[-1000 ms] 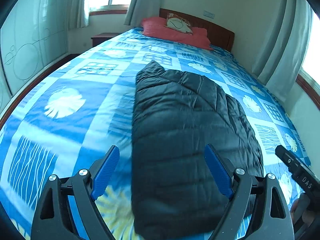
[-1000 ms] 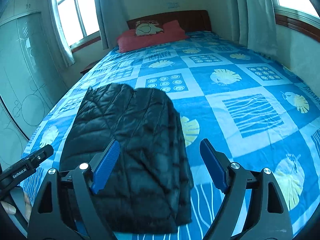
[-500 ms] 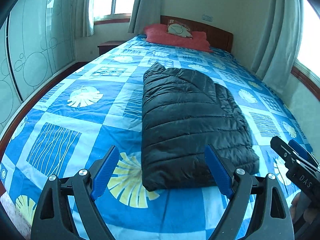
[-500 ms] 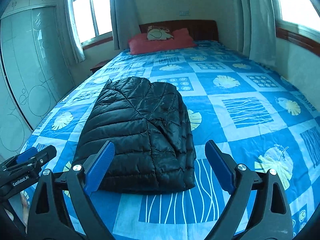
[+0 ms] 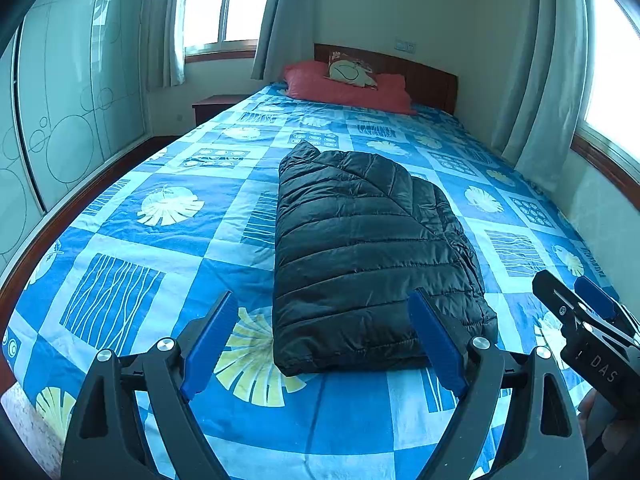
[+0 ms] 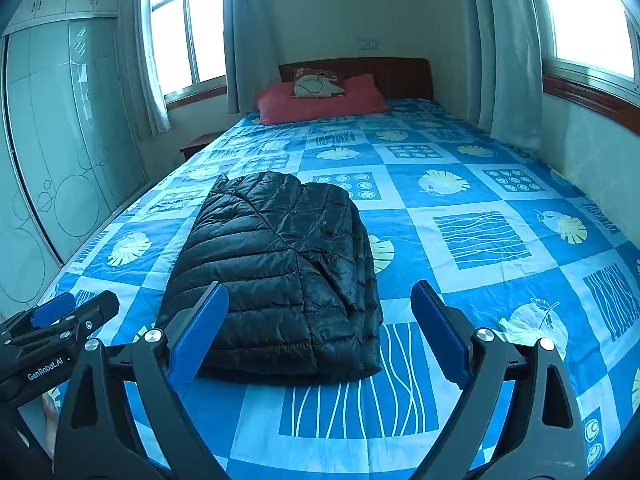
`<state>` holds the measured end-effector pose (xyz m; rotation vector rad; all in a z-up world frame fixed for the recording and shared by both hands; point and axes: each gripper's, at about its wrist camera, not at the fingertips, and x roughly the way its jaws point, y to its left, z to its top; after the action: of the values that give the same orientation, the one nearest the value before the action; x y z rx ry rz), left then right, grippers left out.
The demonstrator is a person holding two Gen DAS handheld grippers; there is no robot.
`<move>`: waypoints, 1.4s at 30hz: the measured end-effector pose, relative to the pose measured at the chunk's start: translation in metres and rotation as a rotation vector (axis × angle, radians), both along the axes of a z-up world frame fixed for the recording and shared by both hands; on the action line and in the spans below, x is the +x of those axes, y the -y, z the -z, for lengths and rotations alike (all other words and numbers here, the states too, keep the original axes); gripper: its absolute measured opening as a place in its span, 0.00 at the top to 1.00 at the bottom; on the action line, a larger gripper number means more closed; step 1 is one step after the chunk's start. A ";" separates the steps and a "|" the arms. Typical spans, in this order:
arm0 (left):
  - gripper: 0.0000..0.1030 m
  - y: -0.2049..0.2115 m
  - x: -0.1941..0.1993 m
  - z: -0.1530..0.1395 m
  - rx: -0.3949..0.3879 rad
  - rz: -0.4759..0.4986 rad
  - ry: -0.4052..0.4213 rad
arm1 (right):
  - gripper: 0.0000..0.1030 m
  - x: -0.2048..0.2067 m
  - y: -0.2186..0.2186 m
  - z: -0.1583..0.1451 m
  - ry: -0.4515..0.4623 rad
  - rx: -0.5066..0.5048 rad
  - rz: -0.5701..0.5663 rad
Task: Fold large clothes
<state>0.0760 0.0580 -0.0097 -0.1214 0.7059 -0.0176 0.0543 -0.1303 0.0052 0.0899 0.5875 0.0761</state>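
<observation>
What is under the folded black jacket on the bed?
The jacket lies flat on the blue patterned bedspread, which shows on every side of it. The part of the bedspread beneath it is covered, so anything lying there is hidden.

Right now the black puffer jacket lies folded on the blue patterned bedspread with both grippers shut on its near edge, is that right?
Not quite: the jacket lies folded on the bedspread, but the left gripper and right gripper are open and hold nothing, as both wrist views show.
</observation>
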 end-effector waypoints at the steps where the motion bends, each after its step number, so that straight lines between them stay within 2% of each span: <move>1: 0.17 0.000 -0.001 0.000 -0.001 -0.001 0.000 | 0.10 0.000 0.000 0.000 0.000 0.001 0.000; 42: 0.17 0.001 -0.010 0.002 -0.016 -0.008 0.008 | 0.10 -0.004 -0.019 0.003 -0.002 -0.016 -0.021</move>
<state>0.0659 0.0569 -0.0119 -0.1392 0.6971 -0.0157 0.0499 -0.1117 0.0025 0.0684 0.5910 0.0918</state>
